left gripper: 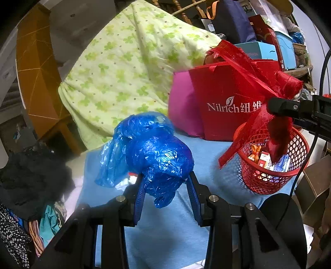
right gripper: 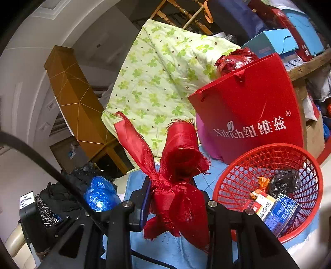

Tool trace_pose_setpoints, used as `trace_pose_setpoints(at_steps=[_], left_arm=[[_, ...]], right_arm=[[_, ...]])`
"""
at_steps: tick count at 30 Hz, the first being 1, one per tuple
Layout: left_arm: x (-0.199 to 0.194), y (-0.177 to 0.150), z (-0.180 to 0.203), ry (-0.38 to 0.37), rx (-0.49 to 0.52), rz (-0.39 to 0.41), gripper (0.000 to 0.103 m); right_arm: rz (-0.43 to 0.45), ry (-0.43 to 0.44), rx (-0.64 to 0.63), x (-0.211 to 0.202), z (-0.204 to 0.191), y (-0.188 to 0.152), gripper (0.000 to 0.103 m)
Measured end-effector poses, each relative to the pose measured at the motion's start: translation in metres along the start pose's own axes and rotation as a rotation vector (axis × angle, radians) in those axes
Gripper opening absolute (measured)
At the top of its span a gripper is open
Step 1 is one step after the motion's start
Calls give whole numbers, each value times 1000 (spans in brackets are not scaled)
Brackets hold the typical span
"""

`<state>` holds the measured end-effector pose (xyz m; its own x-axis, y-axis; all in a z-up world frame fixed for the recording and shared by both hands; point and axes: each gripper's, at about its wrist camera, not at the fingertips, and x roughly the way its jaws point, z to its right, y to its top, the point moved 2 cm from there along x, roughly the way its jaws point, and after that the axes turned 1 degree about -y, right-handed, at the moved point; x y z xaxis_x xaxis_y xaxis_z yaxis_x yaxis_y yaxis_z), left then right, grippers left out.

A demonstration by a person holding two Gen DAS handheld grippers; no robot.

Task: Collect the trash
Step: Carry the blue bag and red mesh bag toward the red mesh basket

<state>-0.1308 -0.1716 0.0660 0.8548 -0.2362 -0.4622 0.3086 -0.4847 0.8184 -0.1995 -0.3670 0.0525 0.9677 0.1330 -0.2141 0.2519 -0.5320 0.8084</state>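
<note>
While you look along your left gripper [left gripper: 165, 186], its blue pads are clamped on a crumpled blue plastic bag [left gripper: 153, 153], which hangs above the light blue sheet [left gripper: 165, 223] that covers the bed. Your right gripper [right gripper: 171, 198] is closed on a bunch of frayed red ribbon [right gripper: 175, 186], also off the sheet; in the left view the ribbon [left gripper: 266, 103] dangles from that gripper's black finger straight over the red mesh basket [left gripper: 271, 163].

The basket stands on the sheet near its right edge, just beside your right gripper. Inside it lie a red and white box [right gripper: 263, 203], a blue carton [right gripper: 279, 215], an orange wrapper [right gripper: 262, 183] and a black plastic bag [right gripper: 283, 182].

At the sheet's left edge a heap of dark clothes [left gripper: 31, 180] is piled up, with a speckled cloth [left gripper: 12, 233] below it.

Behind the basket, a red paper bag [right gripper: 248, 111] printed with white lettering stands upright on the sheet, a pink cushion [left gripper: 182, 107] touching its left side. A shiny red bundle [right gripper: 235, 60] pokes out above the bag's rim. Farther back, a green flowered quilt [left gripper: 128, 66] slopes up toward carved wooden rails [right gripper: 175, 12]. A brown wooden cabinet [left gripper: 37, 78] stands left of the quilt, and blue boxes [right gripper: 273, 41] and a dark bag [left gripper: 231, 22] are stacked at the far right.
</note>
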Motion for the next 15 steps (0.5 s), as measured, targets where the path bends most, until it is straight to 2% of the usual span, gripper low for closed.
trace_pose_setpoints(at_steps=[15], left_arm=[[7, 3, 23, -29, 14, -13, 41]], right_arm=[[19, -26, 42, -10, 26, 6, 37]])
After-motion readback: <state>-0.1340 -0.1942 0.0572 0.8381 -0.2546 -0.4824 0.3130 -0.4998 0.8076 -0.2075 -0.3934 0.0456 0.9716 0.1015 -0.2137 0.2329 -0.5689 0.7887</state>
